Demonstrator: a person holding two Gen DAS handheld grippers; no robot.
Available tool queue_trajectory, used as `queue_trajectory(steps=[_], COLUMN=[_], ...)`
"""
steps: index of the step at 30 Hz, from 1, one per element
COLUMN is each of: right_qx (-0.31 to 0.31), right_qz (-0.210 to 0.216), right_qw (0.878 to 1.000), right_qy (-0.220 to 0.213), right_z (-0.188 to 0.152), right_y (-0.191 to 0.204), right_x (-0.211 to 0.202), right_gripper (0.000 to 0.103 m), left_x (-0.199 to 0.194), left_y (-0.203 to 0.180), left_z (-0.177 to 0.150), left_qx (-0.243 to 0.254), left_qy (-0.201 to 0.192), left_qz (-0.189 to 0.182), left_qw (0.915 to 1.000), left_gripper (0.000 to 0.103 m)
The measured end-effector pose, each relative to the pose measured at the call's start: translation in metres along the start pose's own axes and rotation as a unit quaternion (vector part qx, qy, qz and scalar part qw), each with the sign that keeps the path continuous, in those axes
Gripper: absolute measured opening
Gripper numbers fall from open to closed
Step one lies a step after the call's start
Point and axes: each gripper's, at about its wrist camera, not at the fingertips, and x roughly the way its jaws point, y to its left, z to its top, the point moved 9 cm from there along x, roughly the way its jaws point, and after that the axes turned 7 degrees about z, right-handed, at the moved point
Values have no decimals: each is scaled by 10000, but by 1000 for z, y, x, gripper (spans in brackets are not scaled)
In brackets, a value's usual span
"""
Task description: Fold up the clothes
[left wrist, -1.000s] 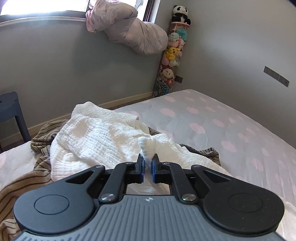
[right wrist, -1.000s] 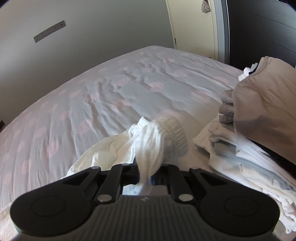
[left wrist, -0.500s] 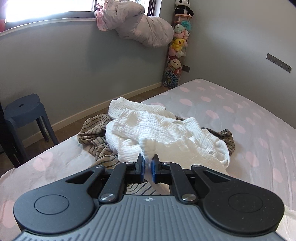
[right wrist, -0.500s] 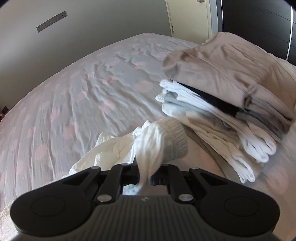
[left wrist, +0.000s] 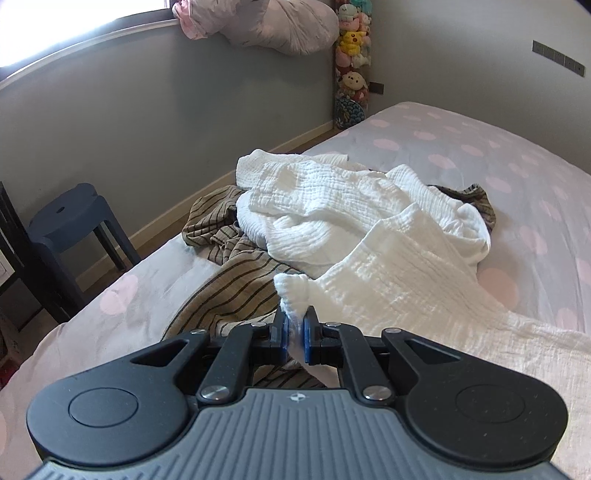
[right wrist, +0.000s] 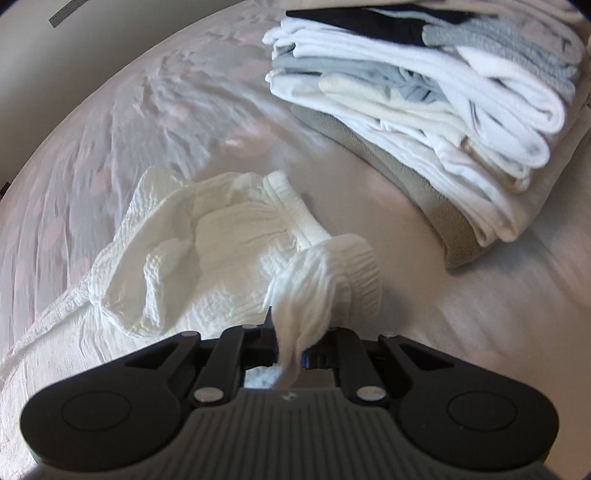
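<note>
A crinkled white garment [left wrist: 354,221] lies spread across the dotted bed, partly over a brown striped garment [left wrist: 229,280]. My left gripper [left wrist: 294,330] is shut on a bunched corner of the white fabric, which runs off to the right. In the right wrist view the same white garment [right wrist: 192,251] lies rumpled on the sheet, and my right gripper [right wrist: 291,343] is shut on its ribbed cuff, which sticks up between the jaws. A stack of folded clothes [right wrist: 424,92] sits close beyond it at the upper right.
The bed [left wrist: 498,155] has a grey sheet with pink dots. A dark blue stool [left wrist: 70,218] stands on the floor at the left by the grey wall. A column of plush toys [left wrist: 352,55] fills the far corner. A padded bundle [left wrist: 273,22] hangs from the windowsill.
My left gripper drew back, stretching the white cloth and uncovering more striped fabric. My right gripper moved down and toward the folded stack, which now sits much nearer; the cuff stays gripped.
</note>
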Motion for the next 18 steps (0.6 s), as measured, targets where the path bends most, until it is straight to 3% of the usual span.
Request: queue_trajectory(steps=[6,10,14,18], right_qx=[-8,-233,-730,-1469], right_qz=[311,337,400,382], right_qw=[9994,9991,9965,9881], right_qy=[115,118,6,-240], right_z=[-9,-7,0,14], right_y=[-13,-13,0,25], right_x=[-3,-22,-48,-70], right_gripper=[28,39,39,39], left_x=[9,-2,-28,-59], left_y=[0,-1,-16,-56], left_z=[-10,-3,17,39], left_qx=[102,100,297,552], left_qy=[340,275,-81,-484], left_qz=[-10,22,-14,-400], left_qw=[9994,9996,9995,9965], left_gripper=[13,14,22,34])
